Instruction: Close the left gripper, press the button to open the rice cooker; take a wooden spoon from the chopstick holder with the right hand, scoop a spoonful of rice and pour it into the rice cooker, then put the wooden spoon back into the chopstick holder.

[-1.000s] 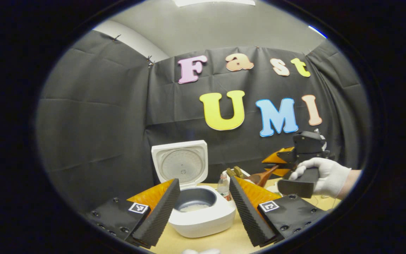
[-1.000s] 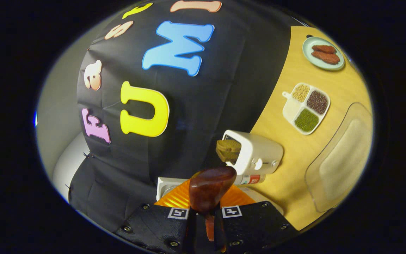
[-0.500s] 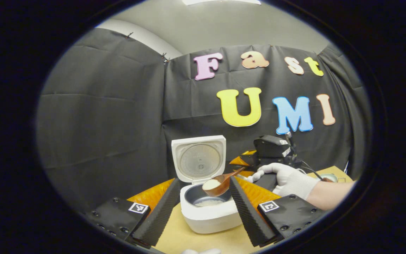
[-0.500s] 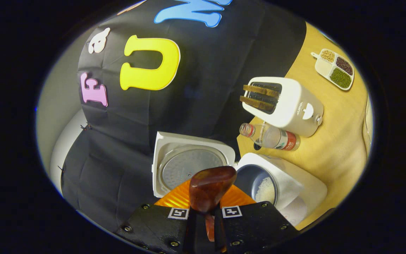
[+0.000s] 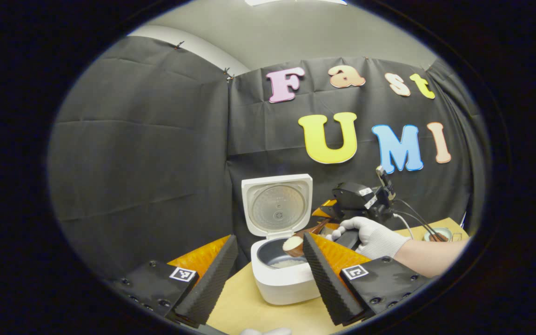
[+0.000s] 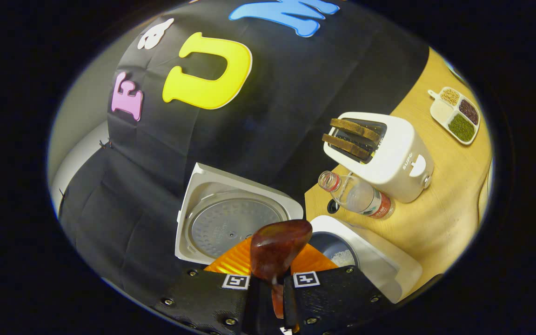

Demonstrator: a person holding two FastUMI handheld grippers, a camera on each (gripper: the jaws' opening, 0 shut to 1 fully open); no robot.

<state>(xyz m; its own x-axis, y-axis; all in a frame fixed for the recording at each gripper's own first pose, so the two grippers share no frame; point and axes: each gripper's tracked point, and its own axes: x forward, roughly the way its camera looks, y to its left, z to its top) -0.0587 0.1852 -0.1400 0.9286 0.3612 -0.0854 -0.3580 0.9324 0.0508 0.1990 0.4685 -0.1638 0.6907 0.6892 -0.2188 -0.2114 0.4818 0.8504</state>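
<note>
My right gripper (image 6: 271,284) clamps the wooden spoon (image 6: 275,251) by its stiff handle; loose rice (image 5: 291,243) spills easily over the rice cooker (image 5: 283,279); left gripper (image 5: 268,274) wide open, empty

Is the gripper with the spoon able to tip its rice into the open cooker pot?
Probably yes. The lid stands open, and the wooden spoon held by the right gripper hangs over the rice cooker pot with nothing between.
</note>
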